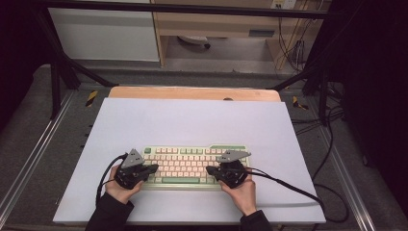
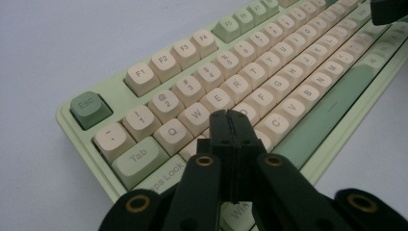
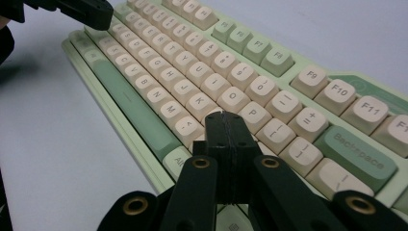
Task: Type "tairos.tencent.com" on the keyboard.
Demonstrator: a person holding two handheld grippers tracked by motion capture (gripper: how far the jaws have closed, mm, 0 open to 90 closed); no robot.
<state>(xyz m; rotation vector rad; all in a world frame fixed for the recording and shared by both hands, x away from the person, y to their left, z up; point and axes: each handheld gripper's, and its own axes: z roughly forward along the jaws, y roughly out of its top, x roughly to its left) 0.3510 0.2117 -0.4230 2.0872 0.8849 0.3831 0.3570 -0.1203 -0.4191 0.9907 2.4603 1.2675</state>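
Observation:
A pale green keyboard (image 1: 192, 166) with cream and green keys lies on the white table mat (image 1: 192, 125), near its front edge. My left gripper (image 1: 153, 168) hovers over the keyboard's left end, jaws pressed together with nothing between them. In the left gripper view the shut tips (image 2: 228, 115) sit just above the keyboard (image 2: 269, 72), around the S and D keys. My right gripper (image 1: 210, 170) is over the right half, also shut and empty. Its tips (image 3: 223, 117) hang above the keyboard (image 3: 202, 62) near the L key.
The mat covers a wooden table (image 1: 192, 93) whose far edge shows. Black cables (image 1: 288, 185) trail from both grippers across the mat. A metal frame (image 1: 57, 77) surrounds the table, and cupboards stand on the floor beyond. Wide bare mat lies behind the keyboard.

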